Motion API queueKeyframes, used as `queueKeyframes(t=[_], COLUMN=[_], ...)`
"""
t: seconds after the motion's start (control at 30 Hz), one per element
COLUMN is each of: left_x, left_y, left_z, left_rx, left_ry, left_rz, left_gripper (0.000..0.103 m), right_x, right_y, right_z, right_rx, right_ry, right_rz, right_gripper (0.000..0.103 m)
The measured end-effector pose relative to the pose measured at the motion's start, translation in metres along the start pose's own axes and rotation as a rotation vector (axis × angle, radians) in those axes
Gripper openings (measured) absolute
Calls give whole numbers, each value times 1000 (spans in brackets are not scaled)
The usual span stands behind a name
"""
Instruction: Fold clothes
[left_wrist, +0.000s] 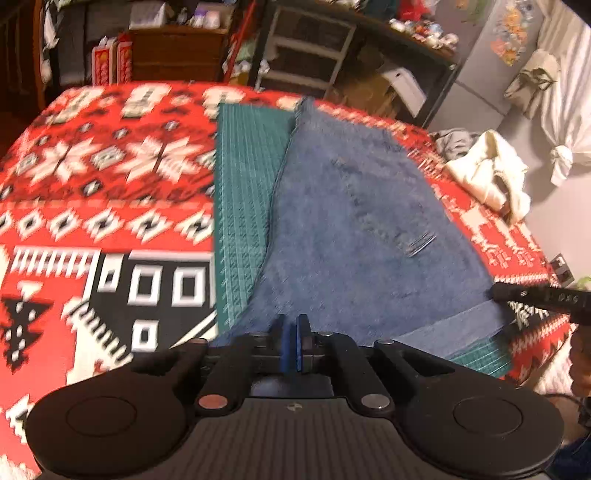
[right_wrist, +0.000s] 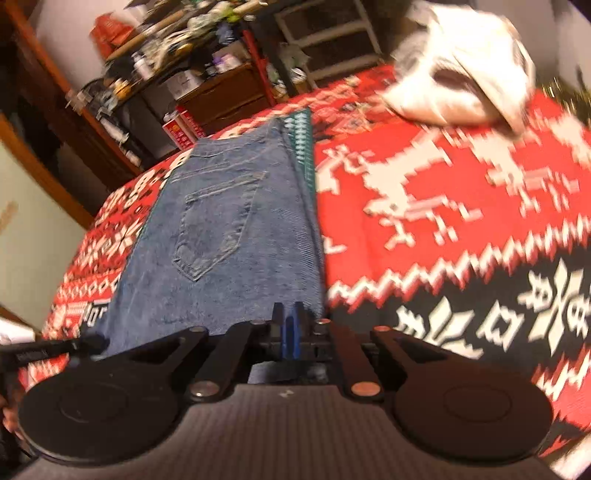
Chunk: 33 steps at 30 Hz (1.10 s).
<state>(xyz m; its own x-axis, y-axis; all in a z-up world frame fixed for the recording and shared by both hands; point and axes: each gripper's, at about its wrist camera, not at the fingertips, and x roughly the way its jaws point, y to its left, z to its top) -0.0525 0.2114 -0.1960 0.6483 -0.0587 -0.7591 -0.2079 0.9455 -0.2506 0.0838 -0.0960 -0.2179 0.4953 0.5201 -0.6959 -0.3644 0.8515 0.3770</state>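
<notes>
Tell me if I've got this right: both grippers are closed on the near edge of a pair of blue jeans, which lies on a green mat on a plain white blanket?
Nearly. The blanket is not plain white: it is red with white and black knitted-style patterns, as both wrist views show. The rest holds: the left gripper and right gripper are each shut on the near edge of the blue jeans, which lie on the green mat.

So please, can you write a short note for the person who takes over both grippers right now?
Left gripper: shut on the near edge of the jeans.
Right gripper: shut on the same near edge, at the other corner.
Jeans lie on a green mat on the red blanket; back pocket faces up.
Left to do: probably carry this edge forward to fold. A white garment waits unfolded.
</notes>
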Motion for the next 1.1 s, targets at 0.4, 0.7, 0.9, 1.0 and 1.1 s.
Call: queueKeyframes(t=[0.4,0.7,0.9,1.0,1.1], left_x=[53,57,57,57,57], left_y=[-70,-51,-51,-47,-45], left_z=[8,4,2,3,4], left_rx=[332,252,270,245,235], left_ry=[-104,-130,-138,-133,-128], left_rz=[0,-24,-24,-41,-50], left_gripper=[5,27,27,26,26], right_x=[46,42,22,17,16], right_y=[101,77,41,32,29], right_z=[-20,-27,-28,-27,-23], right_rx=[-524,-474,-361,-321,-290], right_ry=[-91,-112,-109,-106,-93], right_rz=[-117,-90,-113,-119,-115], right_gripper=[11,12,11,11,10])
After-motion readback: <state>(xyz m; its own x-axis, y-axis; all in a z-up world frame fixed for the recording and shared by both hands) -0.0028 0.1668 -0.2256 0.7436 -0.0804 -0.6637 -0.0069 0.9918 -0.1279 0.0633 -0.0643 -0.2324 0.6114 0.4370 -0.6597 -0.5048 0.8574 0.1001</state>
